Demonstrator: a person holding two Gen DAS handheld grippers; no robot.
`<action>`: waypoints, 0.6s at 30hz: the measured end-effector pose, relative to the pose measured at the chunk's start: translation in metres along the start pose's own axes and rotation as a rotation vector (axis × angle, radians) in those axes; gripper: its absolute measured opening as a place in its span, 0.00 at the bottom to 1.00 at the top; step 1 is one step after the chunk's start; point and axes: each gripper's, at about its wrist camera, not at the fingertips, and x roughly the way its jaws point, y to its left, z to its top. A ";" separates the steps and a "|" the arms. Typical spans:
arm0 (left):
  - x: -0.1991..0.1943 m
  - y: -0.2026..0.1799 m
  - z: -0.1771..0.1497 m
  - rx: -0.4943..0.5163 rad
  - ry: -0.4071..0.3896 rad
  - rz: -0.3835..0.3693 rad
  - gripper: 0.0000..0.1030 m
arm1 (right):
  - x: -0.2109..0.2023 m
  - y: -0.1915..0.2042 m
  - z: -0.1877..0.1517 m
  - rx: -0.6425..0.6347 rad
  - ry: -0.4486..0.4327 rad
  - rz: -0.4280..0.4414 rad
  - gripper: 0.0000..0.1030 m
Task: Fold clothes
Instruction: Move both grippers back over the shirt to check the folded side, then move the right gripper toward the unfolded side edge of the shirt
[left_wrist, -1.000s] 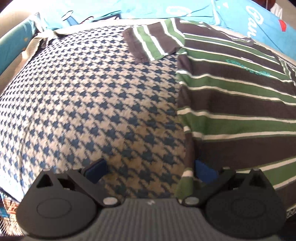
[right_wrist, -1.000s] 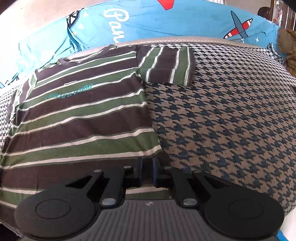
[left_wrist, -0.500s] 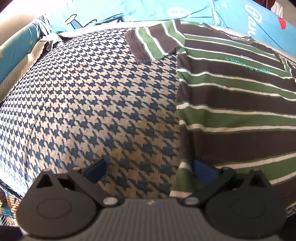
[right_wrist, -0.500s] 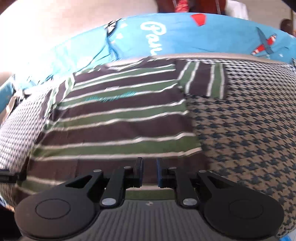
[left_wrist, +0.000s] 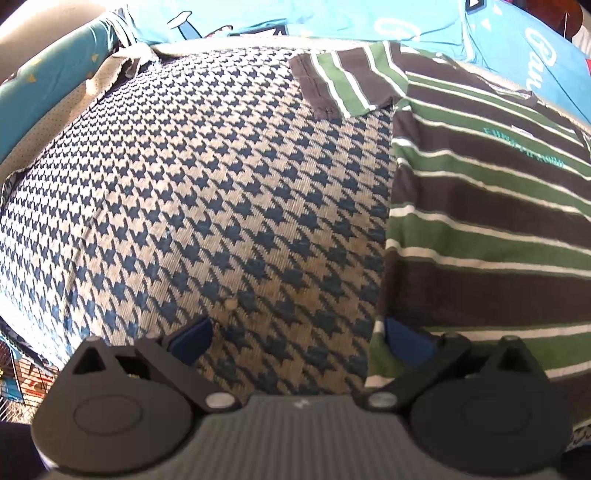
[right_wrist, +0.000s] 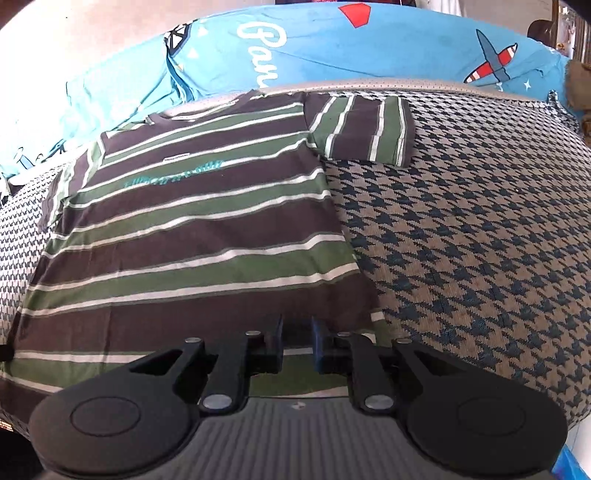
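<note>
A brown, green and white striped T-shirt (right_wrist: 192, 229) lies flat, front up, on a houndstooth cover (right_wrist: 461, 240), with one sleeve (right_wrist: 362, 129) spread out to the side. My right gripper (right_wrist: 297, 332) hovers over the shirt's bottom hem near its corner. Its jaws stand a narrow gap apart, with no cloth pinched between them. In the left wrist view the shirt (left_wrist: 480, 221) fills the right side, its other sleeve (left_wrist: 343, 85) at the top. My left gripper (left_wrist: 295, 332) is wide open. Its right finger is over the shirt's lower corner and its left finger over the bare cover (left_wrist: 203, 203).
Bright blue printed bedding (right_wrist: 332, 48) lies bunched along the far edge beyond the shirt, also seen as blue bedding (left_wrist: 332, 18) in the left wrist view. The cover's left edge (left_wrist: 22, 258) drops off toward the floor.
My right gripper's jaws, pinched together on the hem a second ago, now stand slightly apart. The left gripper stays open over the shirt's corner, barely shifted.
</note>
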 end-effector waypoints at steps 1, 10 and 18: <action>-0.005 -0.001 0.001 -0.002 -0.028 -0.008 1.00 | -0.001 0.000 0.000 -0.003 -0.009 0.000 0.16; -0.023 -0.040 -0.001 0.091 -0.107 -0.142 1.00 | -0.009 0.024 -0.006 -0.096 -0.035 0.226 0.16; -0.012 -0.095 -0.015 0.301 -0.088 -0.192 1.00 | 0.001 0.061 -0.024 -0.247 -0.004 0.272 0.16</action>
